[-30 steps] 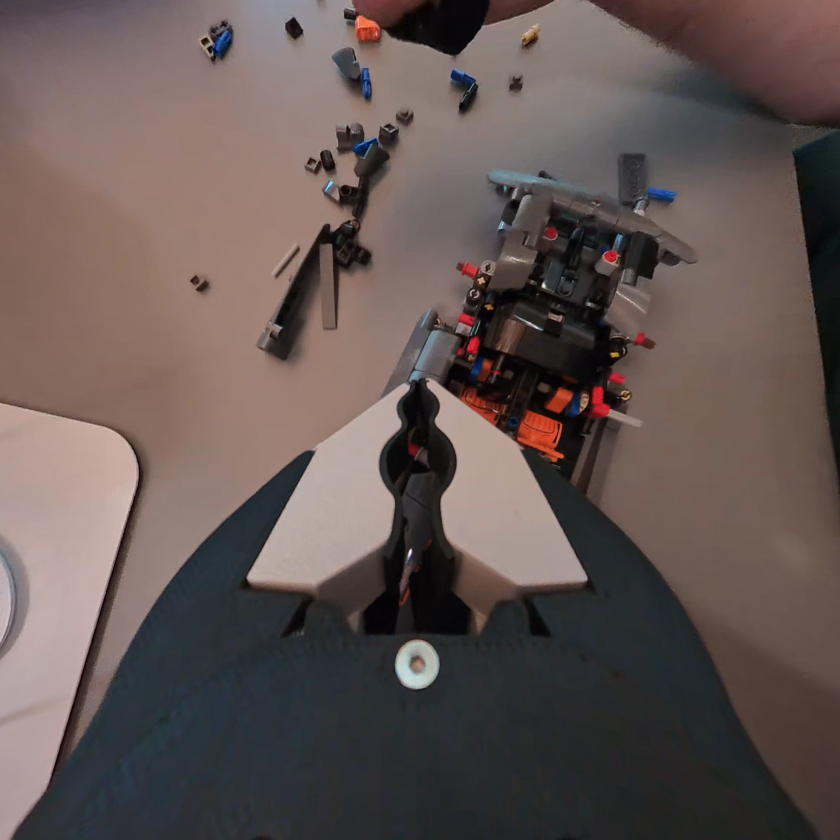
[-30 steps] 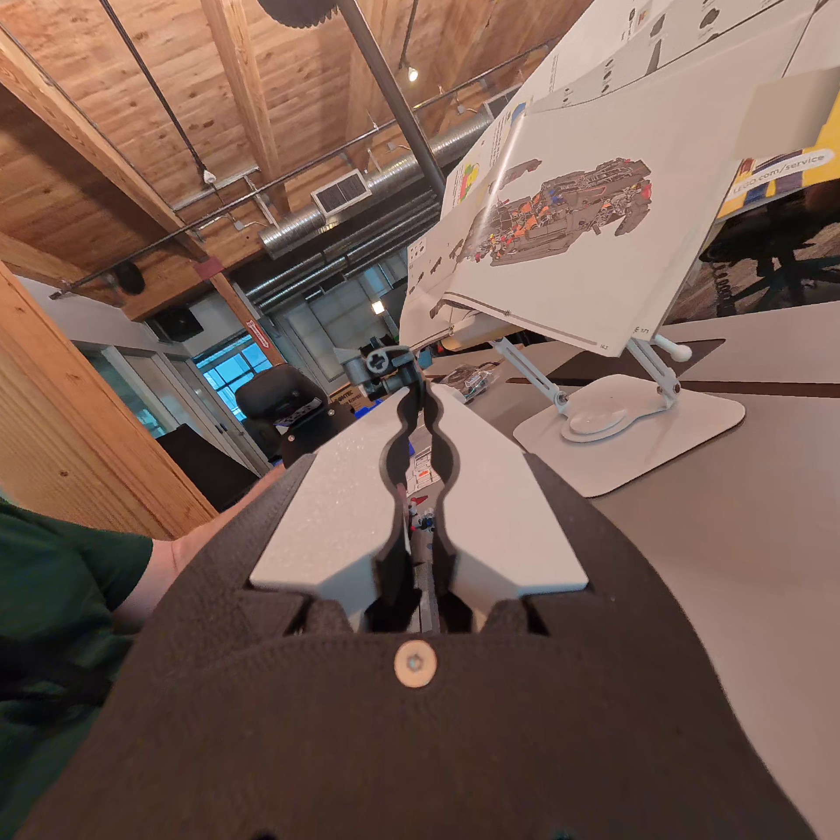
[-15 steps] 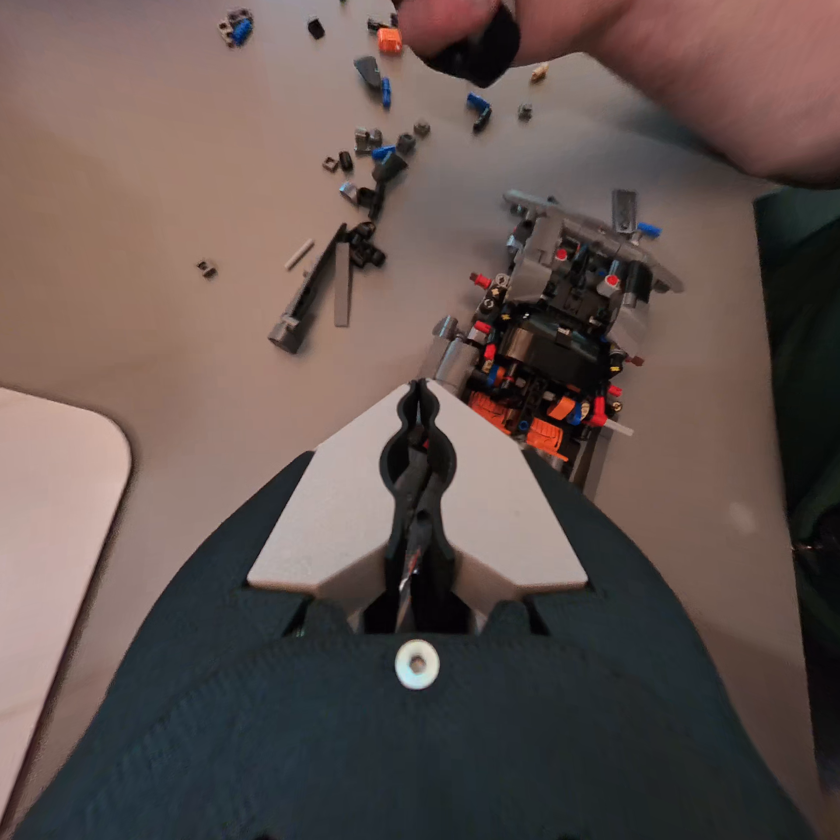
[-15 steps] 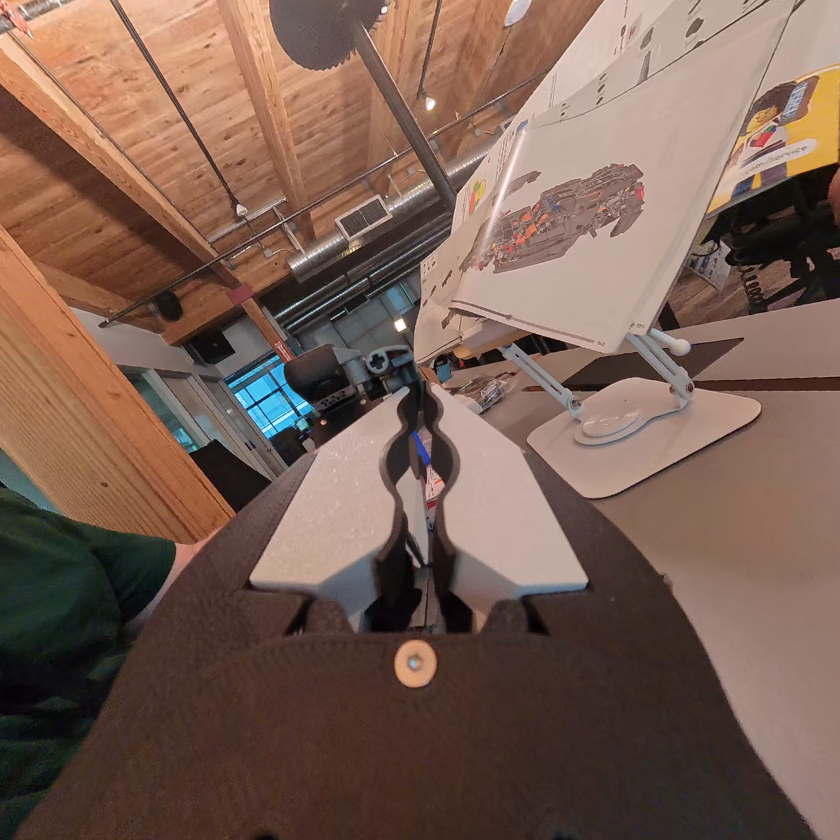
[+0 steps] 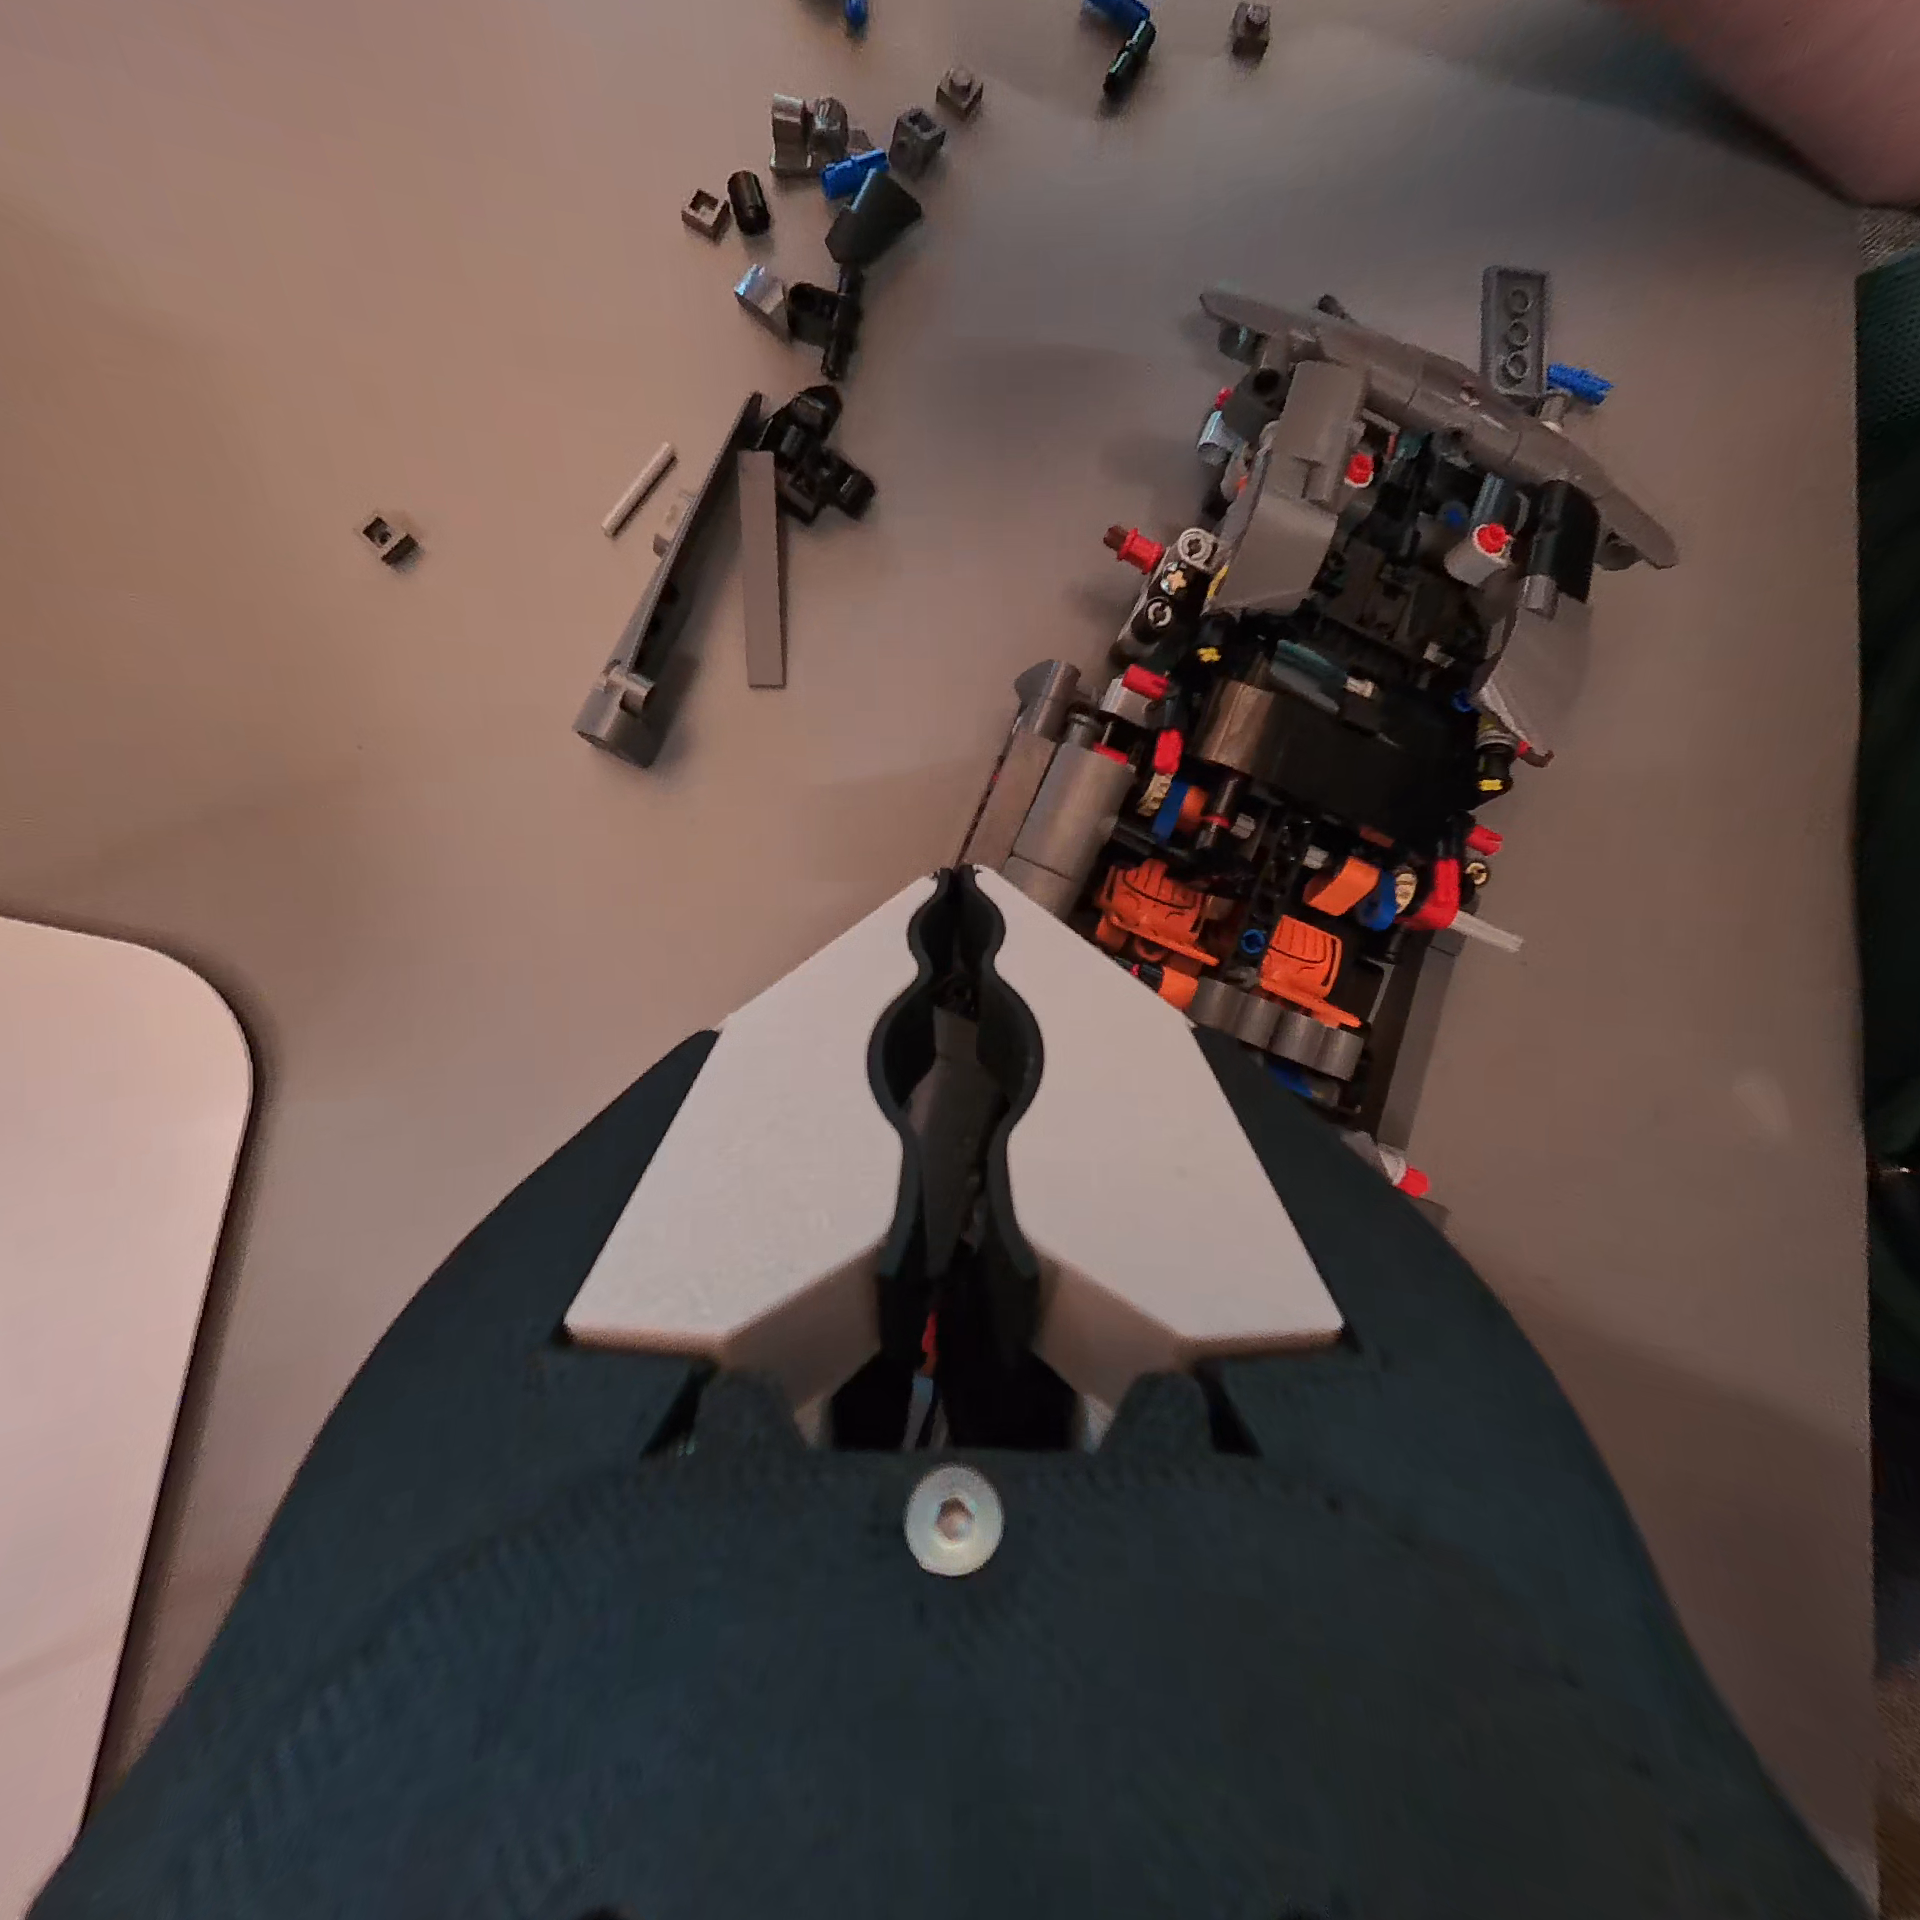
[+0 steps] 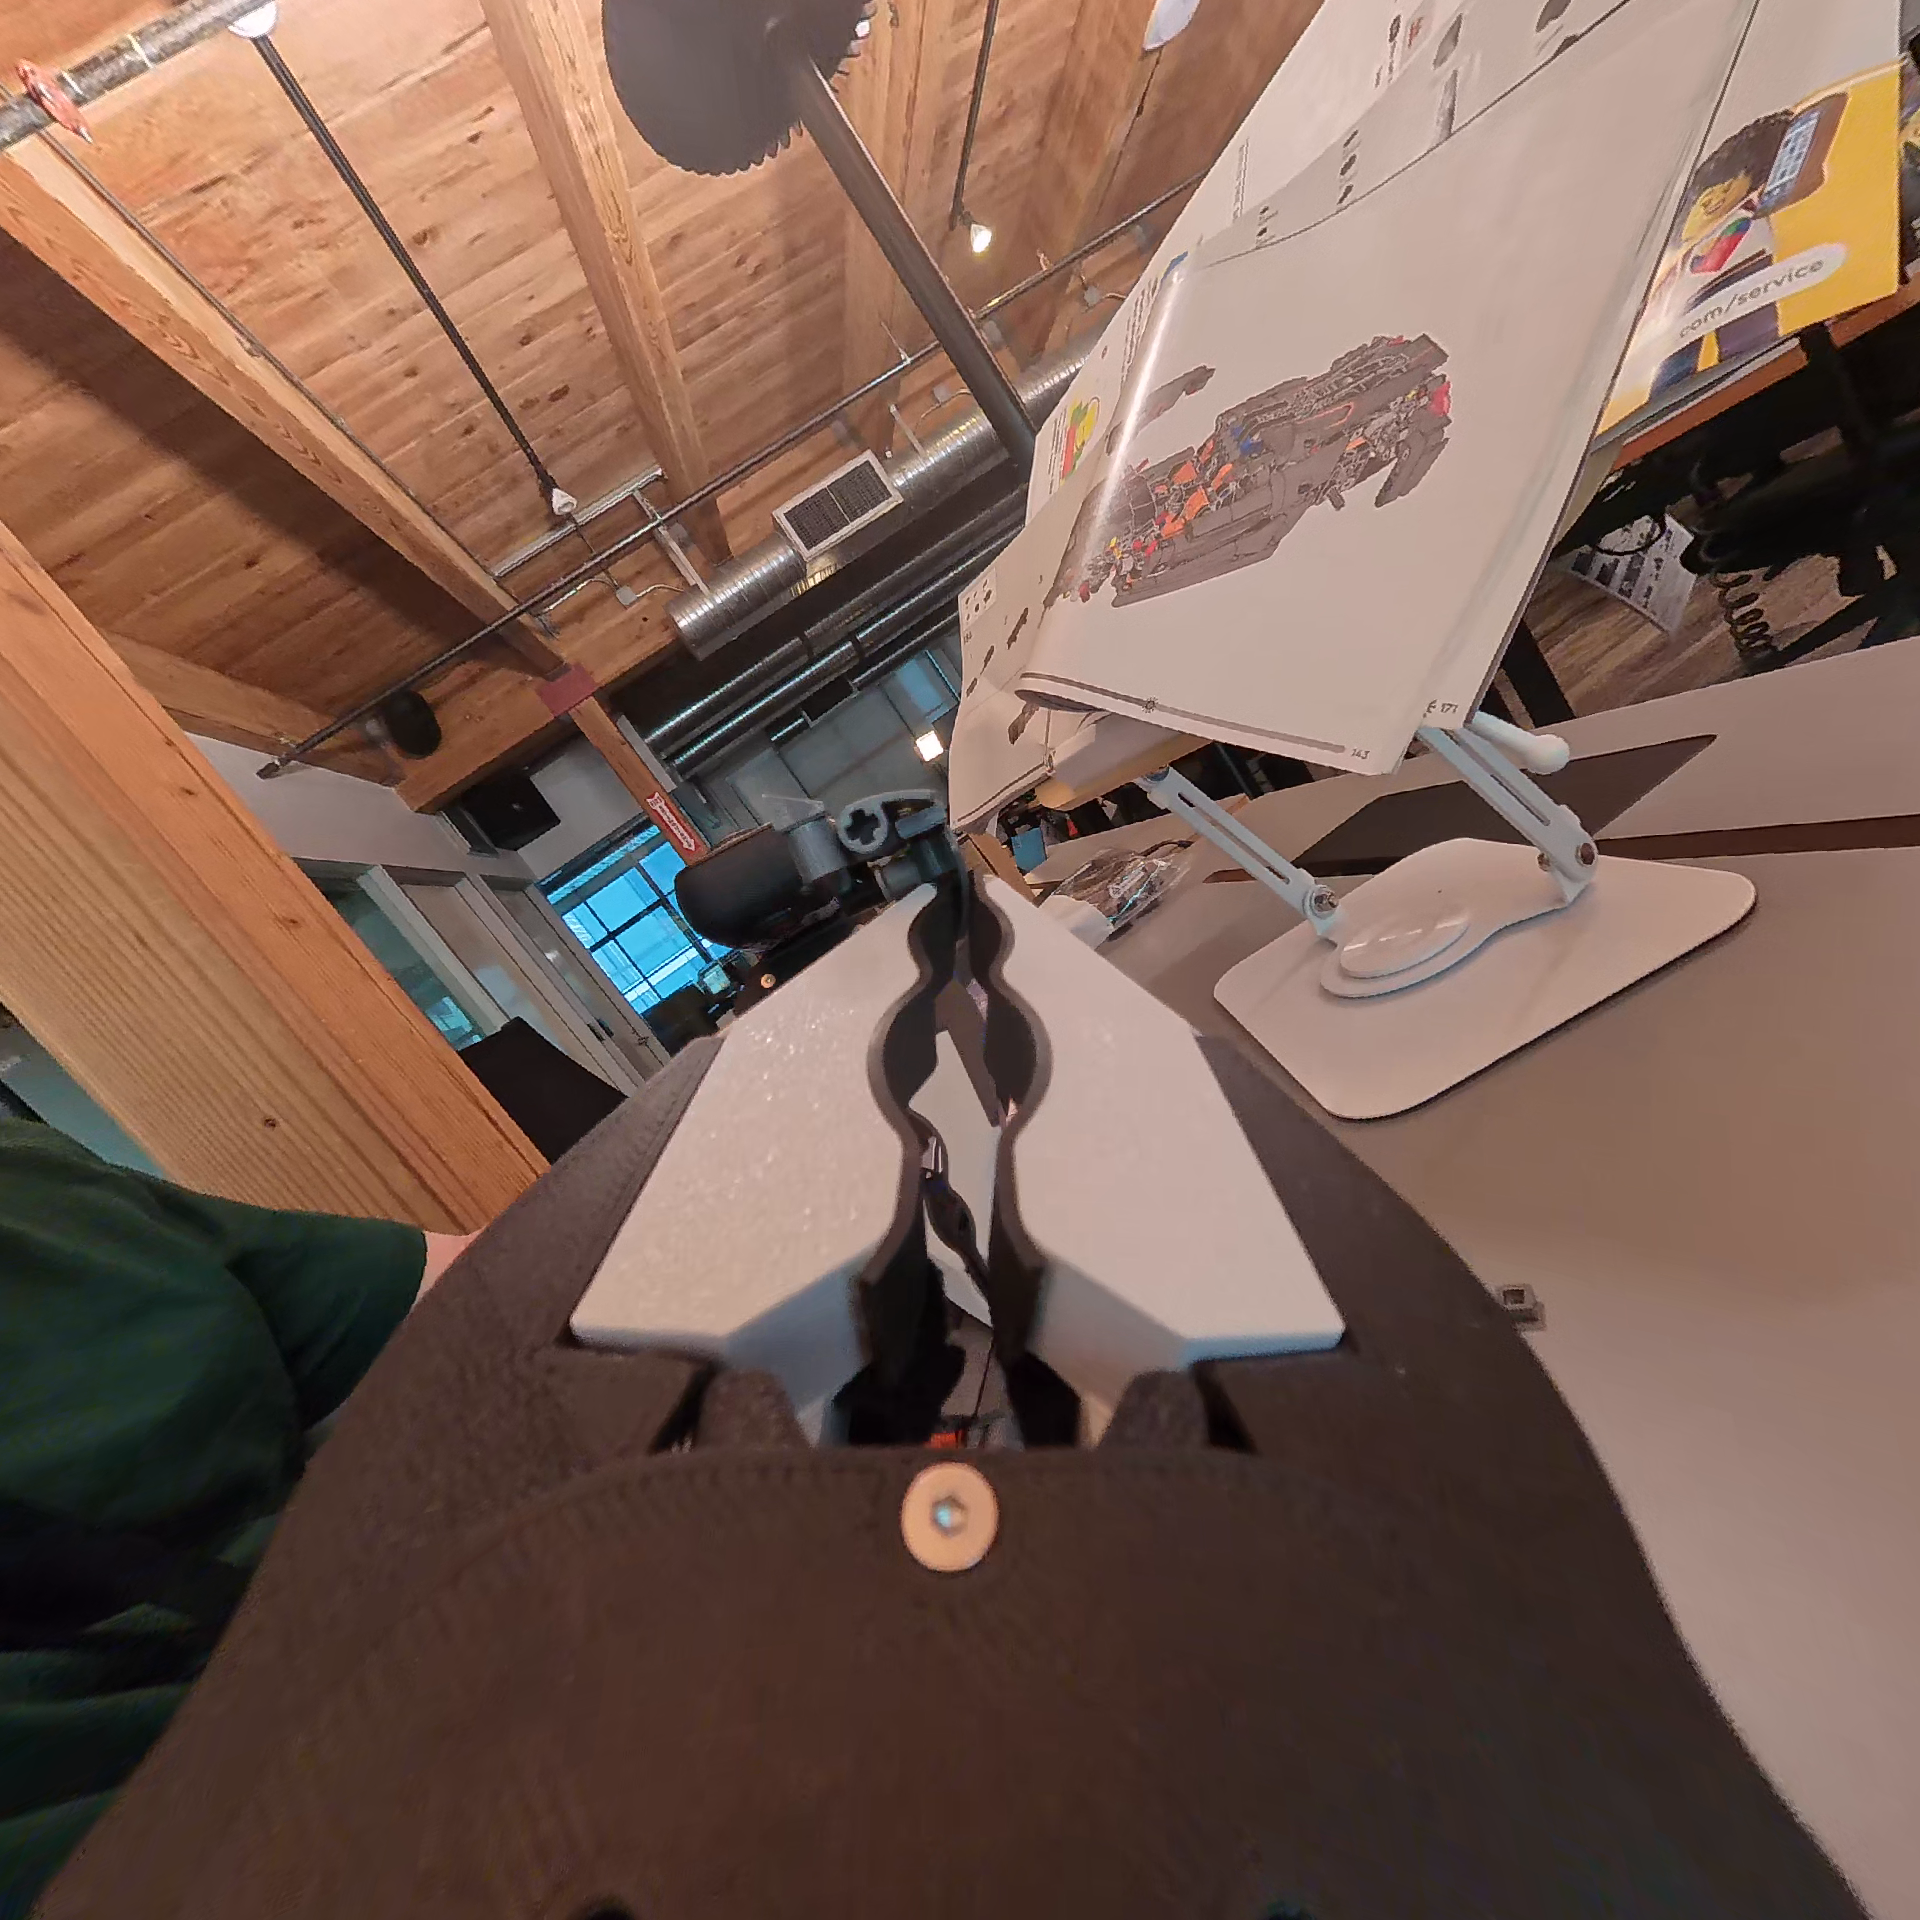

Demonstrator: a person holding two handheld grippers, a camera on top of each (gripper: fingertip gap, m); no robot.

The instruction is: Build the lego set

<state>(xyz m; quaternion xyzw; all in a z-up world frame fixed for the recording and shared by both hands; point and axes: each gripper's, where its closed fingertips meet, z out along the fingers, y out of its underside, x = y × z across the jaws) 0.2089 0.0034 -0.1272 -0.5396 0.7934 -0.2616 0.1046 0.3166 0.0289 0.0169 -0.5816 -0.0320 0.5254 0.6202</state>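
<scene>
My left gripper [image 5: 961, 883] has its tips pressed together with nothing between them that I can make out, hanging over the grey table [image 5: 312, 312] just beside the near left corner of the half-built lego model [image 5: 1340, 665]. That model lies flat on the table, grey and black with orange and red parts. Farther out to its left sits a scatter of loose pieces [image 5: 821, 187], with a long grey beam [image 5: 665, 603] and a flat grey strip [image 5: 764, 571] lying side by side.

My right gripper [image 6: 961, 883] is raised and pinches a small grey lego piece [image 6: 883, 831] at its tips. Beyond it, an open instruction booklet [image 6: 1351, 499] leans on a white stand [image 6: 1507, 935] on the table. Overhead are wooden beams [image 6: 582, 208] and a metal duct [image 6: 831, 561]; a green sleeve [image 6: 156, 1351] shows at my left.
</scene>
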